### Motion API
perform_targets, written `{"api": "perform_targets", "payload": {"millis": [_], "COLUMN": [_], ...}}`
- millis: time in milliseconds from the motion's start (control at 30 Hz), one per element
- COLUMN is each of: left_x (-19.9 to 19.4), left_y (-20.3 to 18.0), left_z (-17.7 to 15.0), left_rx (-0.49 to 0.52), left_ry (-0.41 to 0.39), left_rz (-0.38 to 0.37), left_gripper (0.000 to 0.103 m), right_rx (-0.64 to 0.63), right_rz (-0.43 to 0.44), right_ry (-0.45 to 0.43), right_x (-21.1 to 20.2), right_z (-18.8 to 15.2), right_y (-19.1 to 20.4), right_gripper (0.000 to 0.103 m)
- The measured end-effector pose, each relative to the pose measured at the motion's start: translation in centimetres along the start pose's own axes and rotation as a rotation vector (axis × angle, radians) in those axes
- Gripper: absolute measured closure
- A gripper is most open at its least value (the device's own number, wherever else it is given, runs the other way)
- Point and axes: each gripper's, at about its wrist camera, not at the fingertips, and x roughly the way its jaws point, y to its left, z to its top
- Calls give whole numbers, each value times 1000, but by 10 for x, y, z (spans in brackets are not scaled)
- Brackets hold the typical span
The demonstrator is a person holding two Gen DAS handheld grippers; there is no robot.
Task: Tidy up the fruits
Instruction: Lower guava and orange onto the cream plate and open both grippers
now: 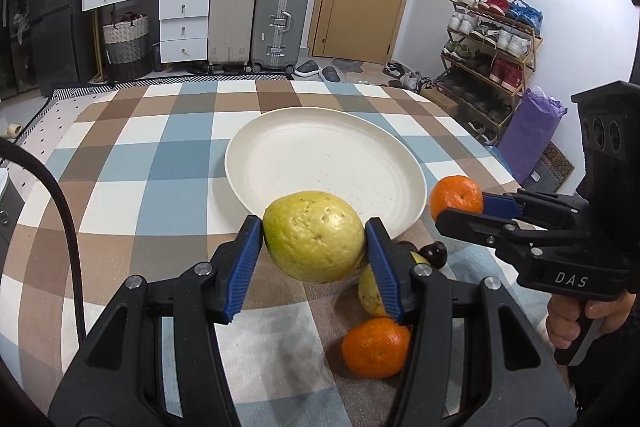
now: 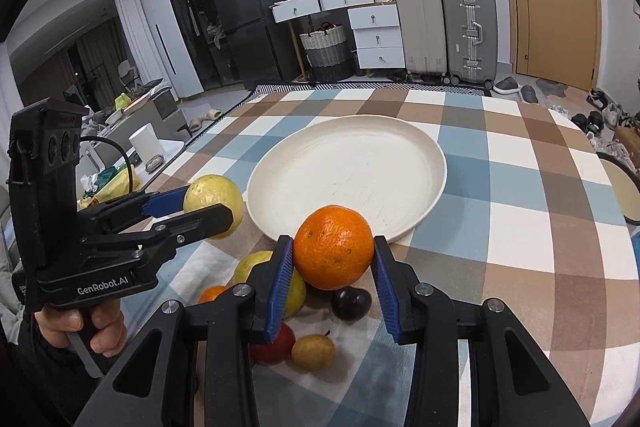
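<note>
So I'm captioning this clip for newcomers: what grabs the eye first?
Two fruits held up at once: a yellow-green guava clamped in the left tool, an orange clamped in the right tool. Just beyond them, an empty white plate on the checked tablecloth.

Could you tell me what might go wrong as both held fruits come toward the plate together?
1. The left gripper holds the yellow-green fruit and the right gripper the orange close side by side near the white plate's front rim; the tools might bump.
2. Both fruits are round and could roll off the shallow plate once released.
3. Loose fruit on the checked cloth below, such as the dark plum, could get knocked.
</note>
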Motion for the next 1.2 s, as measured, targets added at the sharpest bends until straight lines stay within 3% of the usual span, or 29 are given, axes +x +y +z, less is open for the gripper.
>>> {"api": "perform_targets", "payload": {"millis": [500, 833, 1067, 1133, 1200], "left_x": [42, 48, 49, 47, 45], "left_y": [-3, -3, -1, 2, 5], "left_z": [15, 15, 13, 14, 14], "left_rx": [33, 34, 22, 5, -8], "left_ry": [34, 41, 46, 46, 38], "left_rz": [-6, 7, 25, 16, 12], "left_gripper": [53, 52, 52, 49, 35], "right_rx": [51, 70, 33, 33, 36], "right_rz": [15, 19, 11, 11, 10], "right_ry": [9, 4, -14, -12, -21], "right_x": [29, 31, 31, 31, 29], "right_z": [11, 8, 5, 5, 5], "right_y": [-12, -12, -7, -7, -8], "right_gripper": [63, 63, 53, 52, 43]}}
